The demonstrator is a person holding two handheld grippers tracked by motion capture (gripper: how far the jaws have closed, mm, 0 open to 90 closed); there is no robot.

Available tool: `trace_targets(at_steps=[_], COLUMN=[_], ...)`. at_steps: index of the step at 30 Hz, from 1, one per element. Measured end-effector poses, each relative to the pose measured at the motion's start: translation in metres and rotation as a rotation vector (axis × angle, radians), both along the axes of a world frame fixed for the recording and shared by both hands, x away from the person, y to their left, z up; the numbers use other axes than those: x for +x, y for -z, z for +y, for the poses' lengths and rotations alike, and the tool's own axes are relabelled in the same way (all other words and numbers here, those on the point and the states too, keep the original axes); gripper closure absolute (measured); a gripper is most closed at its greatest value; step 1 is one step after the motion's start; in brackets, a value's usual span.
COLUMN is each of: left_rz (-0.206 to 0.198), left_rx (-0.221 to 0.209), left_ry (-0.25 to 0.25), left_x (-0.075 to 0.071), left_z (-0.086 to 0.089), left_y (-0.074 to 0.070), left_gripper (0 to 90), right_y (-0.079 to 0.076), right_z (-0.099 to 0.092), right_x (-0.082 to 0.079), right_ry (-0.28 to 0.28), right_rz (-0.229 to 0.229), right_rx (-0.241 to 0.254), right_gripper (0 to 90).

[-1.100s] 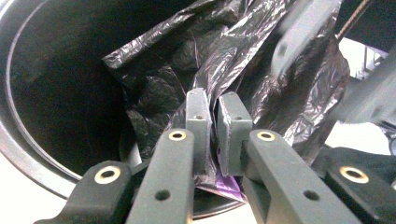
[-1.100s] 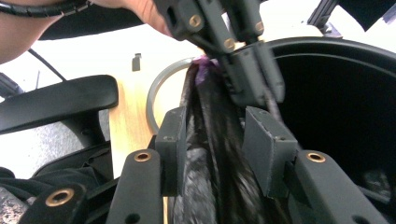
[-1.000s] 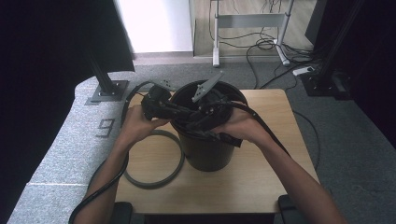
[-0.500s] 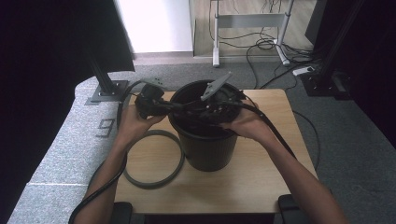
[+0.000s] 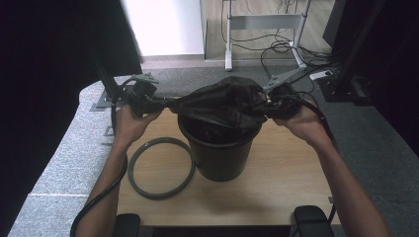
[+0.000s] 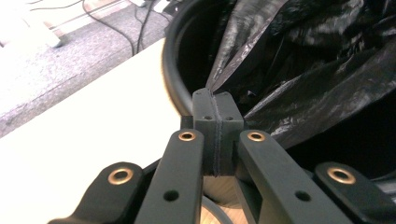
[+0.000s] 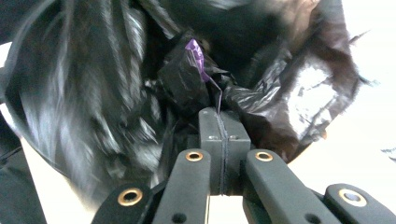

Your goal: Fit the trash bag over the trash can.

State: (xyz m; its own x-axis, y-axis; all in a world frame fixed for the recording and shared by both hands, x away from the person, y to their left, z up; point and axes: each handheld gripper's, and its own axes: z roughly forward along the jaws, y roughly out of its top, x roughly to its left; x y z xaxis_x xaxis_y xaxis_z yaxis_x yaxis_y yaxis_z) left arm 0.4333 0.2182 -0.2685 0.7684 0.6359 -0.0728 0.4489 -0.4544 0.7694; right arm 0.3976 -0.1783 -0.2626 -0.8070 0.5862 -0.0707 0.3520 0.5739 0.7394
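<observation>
A black bin bag (image 5: 225, 101) is stretched above a black plastic bin (image 5: 218, 148) on a pale wooden table (image 5: 276, 177). The left gripper (image 5: 157, 104) and right gripper (image 5: 269, 106) each pinch an edge of the bag, jaws pressed together. A grey ring (image 5: 160, 168) lies beside the bin. Grey carpet (image 5: 54, 163) and tangled cables (image 5: 276, 49) surround the table.
</observation>
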Motion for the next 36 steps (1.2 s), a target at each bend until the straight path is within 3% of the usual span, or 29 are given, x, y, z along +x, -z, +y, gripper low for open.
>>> trace_targets(at_steps=[3,7,10,11,12,13,15,19,22,29,31,33,36], left_rz=[-0.001,0.019,0.022,0.031,0.032,0.024,0.013,-0.012,-0.018,-0.009,-0.003,-0.011,-0.04], left_rx=[0.01,-0.005,0.008,0.007,0.004,0.003,-0.017,-0.013,0.015,0.073,0.092,0.129,0.154], left_ry=[-0.033,-0.033,-0.019,-0.006,-0.002,-0.002,0.024,0.048,0.056,0.055,0.051,0.029,-0.035], left_x=[0.003,0.005,0.005,0.005,0.005,0.005,0.005,0.004,0.005,0.012,0.014,0.015,0.015], left_z=[0.009,0.016,0.014,0.013,0.012,0.012,0.01,0.004,-0.005,-0.022,-0.026,-0.029,-0.025], left_y=[0.002,0.007,0.009,0.009,0.009,0.008,0.005,0.0,-0.001,0.001,0.003,0.005,0.004], left_gripper=[89.8,89.8,89.2,85.7,69.4,69.4,56.7,45.0,43.1,48.5,55.0,70.0,86.5], right_y=[0.002,0.009,0.009,0.007,0.001,0.001,-0.006,-0.017,-0.021,-0.019,-0.016,-0.01,-0.006], right_z=[-0.02,-0.038,-0.04,-0.039,-0.037,-0.037,-0.034,-0.028,-0.024,-0.002,0.005,0.011,0.01], right_x=[0.005,0.012,0.013,0.013,0.013,0.013,0.011,0.011,0.015,0.019,0.019,0.018,0.014], right_ry=[0.046,0.087,0.093,0.094,0.09,0.09,0.082,0.088,0.103,0.049,0.038,0.032,0.031], right_rz=[0.005,0.029,0.02,0.016,0.007,0.007,-0.005,-0.029,-0.03,-0.006,0.003,0.006,0.005], right_rx=[0.027,0.051,0.071,0.08,0.094,0.094,0.108,0.116,0.127,0.126,0.093,0.042,0.0], right_gripper=[88.6,88.1,77.5,72.1,62.1,62.1,55.8,48.6,47.7,47.6,61.4,74.8,84.0])
